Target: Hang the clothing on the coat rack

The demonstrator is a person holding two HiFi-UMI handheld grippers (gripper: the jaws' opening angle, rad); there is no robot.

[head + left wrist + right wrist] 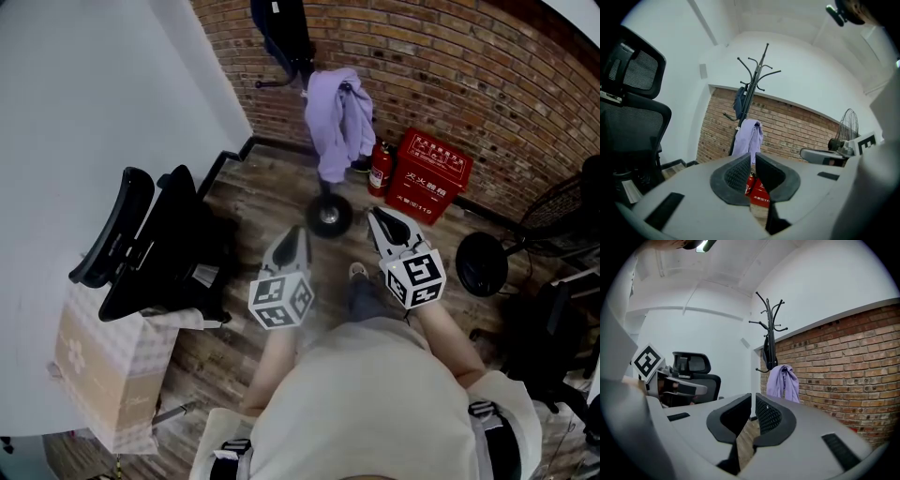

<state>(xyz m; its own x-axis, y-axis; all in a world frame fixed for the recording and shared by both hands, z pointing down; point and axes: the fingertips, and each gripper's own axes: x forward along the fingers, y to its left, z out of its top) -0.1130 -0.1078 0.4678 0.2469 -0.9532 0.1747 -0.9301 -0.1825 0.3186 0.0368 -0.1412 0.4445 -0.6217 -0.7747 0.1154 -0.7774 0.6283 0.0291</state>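
Looks like a finished job here! Hanging off a low hook of the tall black metal coat rack [757, 79], against the red brick wall [487, 75]: the soft lilac garment [337, 122], well apart from both tools. Held close to the body, left gripper [753, 157] and right gripper [753, 397], jaws pinched together on nothing. Seemingly nothing left to hang.

Coat rack [768, 324] (distant) in all views
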